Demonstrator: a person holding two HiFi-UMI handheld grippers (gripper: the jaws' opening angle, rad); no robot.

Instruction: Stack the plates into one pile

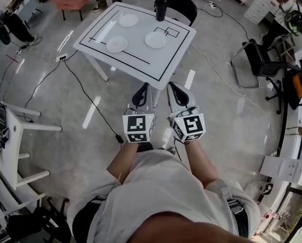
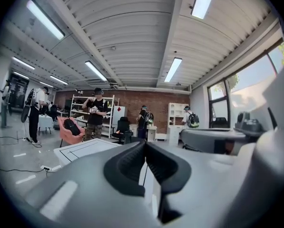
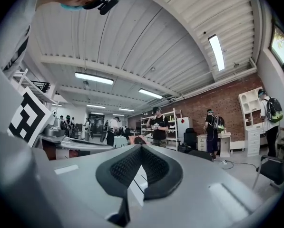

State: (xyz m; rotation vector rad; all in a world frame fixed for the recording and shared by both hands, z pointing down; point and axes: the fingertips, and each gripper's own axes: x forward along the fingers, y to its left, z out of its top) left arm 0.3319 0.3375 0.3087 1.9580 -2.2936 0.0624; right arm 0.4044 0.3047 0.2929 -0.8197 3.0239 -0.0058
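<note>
You hold the left gripper and the right gripper side by side, close to your body and roughly level. Both have their jaws pressed together on nothing, which fits, since you stand well short of the white table. The far plate, left plate and right plate lie flat and apart on it, none stacked, so the pile isn't begun; a dark cup stands beyond them
</note>
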